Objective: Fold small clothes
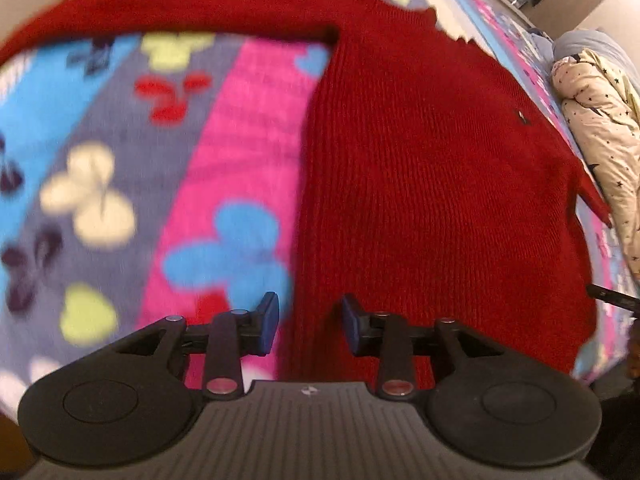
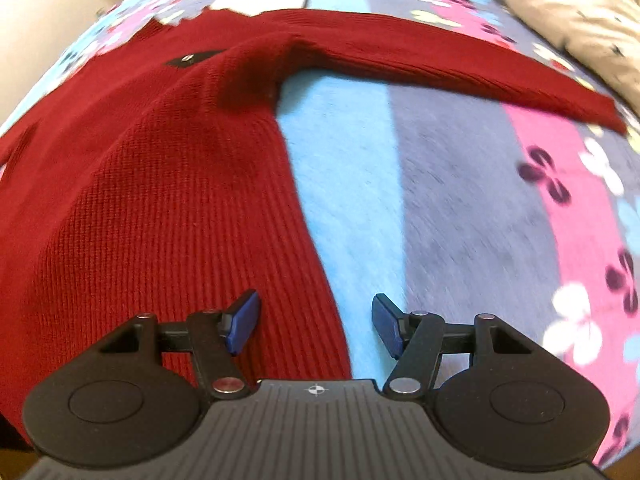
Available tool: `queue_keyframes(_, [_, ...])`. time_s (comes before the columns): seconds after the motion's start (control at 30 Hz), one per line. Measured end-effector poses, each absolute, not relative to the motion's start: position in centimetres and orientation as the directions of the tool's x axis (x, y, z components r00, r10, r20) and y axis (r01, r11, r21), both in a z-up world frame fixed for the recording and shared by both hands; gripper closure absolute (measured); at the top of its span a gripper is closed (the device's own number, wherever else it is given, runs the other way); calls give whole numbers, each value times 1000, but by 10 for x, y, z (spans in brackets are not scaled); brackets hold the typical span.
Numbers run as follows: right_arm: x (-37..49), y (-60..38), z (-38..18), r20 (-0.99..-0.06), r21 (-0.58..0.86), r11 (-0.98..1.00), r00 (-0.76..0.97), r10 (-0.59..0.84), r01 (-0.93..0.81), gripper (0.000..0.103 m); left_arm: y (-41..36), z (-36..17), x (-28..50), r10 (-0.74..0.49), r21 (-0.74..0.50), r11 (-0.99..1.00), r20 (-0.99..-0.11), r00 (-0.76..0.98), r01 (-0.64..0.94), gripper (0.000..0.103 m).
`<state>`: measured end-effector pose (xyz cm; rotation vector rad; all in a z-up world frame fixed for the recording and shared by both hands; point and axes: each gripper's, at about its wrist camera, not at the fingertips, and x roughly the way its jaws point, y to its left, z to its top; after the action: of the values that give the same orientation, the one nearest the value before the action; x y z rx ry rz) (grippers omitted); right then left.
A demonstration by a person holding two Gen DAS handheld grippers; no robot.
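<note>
Two tongs hang over one red knitted sweater [image 1: 420,168] that lies flat on a butterfly-patterned blanket [image 1: 92,184]. In the left wrist view we see the sweater fill the centre and right of the frame, one sleeve running across the top; our left tongs [image 1: 309,322] stand spread, nothing between them. In the right wrist view our right tongs [image 2: 316,326] are spread wider over the sweater's edge at lower centre, pinching nothing. A cream star-printed garment [image 1: 600,128] lies at right.
</note>
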<state>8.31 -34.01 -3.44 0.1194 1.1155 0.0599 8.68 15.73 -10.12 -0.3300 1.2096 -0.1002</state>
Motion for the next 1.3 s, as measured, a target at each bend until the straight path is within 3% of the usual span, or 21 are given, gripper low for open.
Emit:
queue_keyframes(0.17, [64,-347,-40,-880,186,979,458,126,89,53,154,-108,81,-261,-302,950,-907,330,-77,65])
queue_keyframes(0.27, [59,-348,-39,-862,245,961,482,156,127,77,149,-109,80,-247,-283,957,-911,329,-67,66])
queue_keyframes(0.3, [56,-348,-37,-856,251,959,493,156,132,89,147,-108,79,-241,-275,960,-912,332,-58,71])
queue_keyframes(0.33, [54,-347,-34,-850,259,956,503,160,135,94,143,-107,77,-240,-267,963,-911,334,-37,88])
queue_keyframes(0.43, [40,-349,-19,-813,314,937,552,183,151,96,138,-93,75,-244,-261,965,-890,385,8,92])
queue_keyframes(0.57, [-10,-365,39,-600,516,849,755,266,112,97,165,-49,49,-393,-461,887,-721,571,28,92])
queue_keyframes(0.63, [-32,-365,48,-566,528,844,781,266,95,97,173,-44,38,-391,-476,879,-698,600,20,92])
queue_keyframes(0.8, [-14,-364,5,-804,364,884,578,139,294,97,163,-73,55,-286,-350,935,-843,455,-60,92])
queue_keyframes(1.0, [-8,-351,-8,-860,262,920,503,85,293,95,151,-85,60,-212,-260,963,-889,406,-66,89])
queue_keyframes(1.07, [-5,-349,-14,-881,245,927,464,91,284,89,155,-86,59,-204,-261,961,-891,406,-89,87])
queue_keyframes(1.13, [-6,-343,-19,-897,218,939,434,85,268,77,161,-84,54,-223,-288,952,-886,407,-105,75])
queue_keyframes(1.2, [-5,-341,-24,-909,181,947,412,59,264,59,159,-88,54,-243,-301,949,-891,384,-96,75])
queue_keyframes(1.3, [-4,-339,-34,-930,163,950,363,58,267,56,147,-98,56,-225,-258,964,-915,335,-57,75])
